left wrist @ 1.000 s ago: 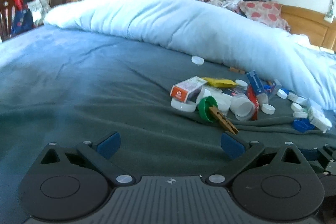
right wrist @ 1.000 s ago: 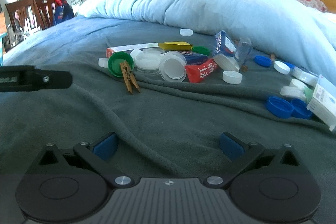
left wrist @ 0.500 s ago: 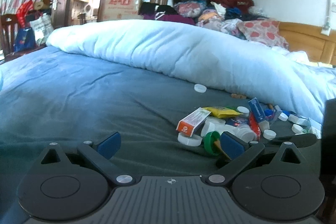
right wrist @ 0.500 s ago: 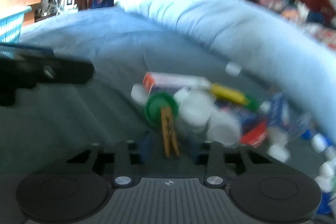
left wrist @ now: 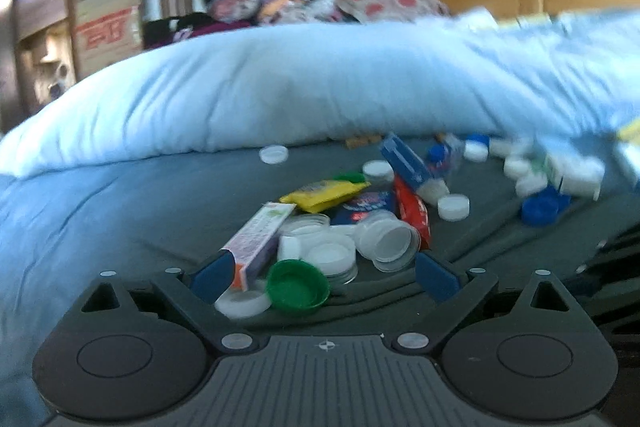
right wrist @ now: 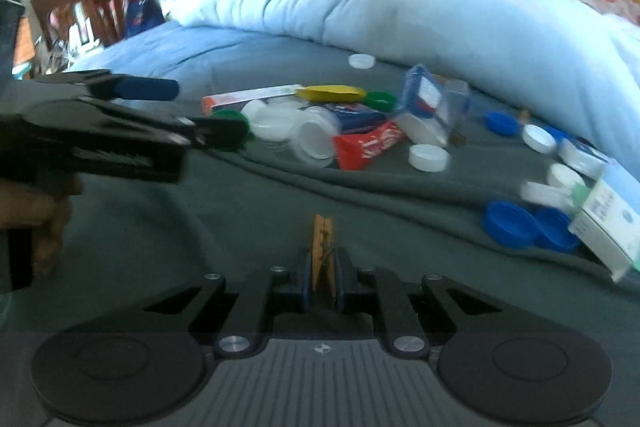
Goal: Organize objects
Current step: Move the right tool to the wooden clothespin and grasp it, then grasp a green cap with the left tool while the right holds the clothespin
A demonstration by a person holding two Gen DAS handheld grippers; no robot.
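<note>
My right gripper (right wrist: 324,267) is shut on a wooden clothespin (right wrist: 324,247), which stands on edge between the pads and sticks out forward over the grey blanket (right wrist: 240,211). My left gripper (left wrist: 324,277) is low at the near edge of the pile with its jaws closing. A green cap (left wrist: 298,289) and the end of a long orange-ended box (left wrist: 256,239) lie between its fingers, and neither pad visibly presses on them. In the right wrist view the left gripper (right wrist: 184,111) reaches in from the left over the green cap (right wrist: 230,117).
Clear jars (left wrist: 386,239), white lids (left wrist: 242,305), a yellow packet (left wrist: 324,193) and a red sachet (right wrist: 368,145) crowd the pile. Blue caps (right wrist: 508,225) and a white box (right wrist: 604,223) lie at right. A pale blue duvet (left wrist: 320,87) bulks behind. A person's hand (right wrist: 44,211) shows at left.
My right gripper went from wide open to shut on the clothespin and drew it back from the pile. My left gripper swung right and moved in around the green cap.
</note>
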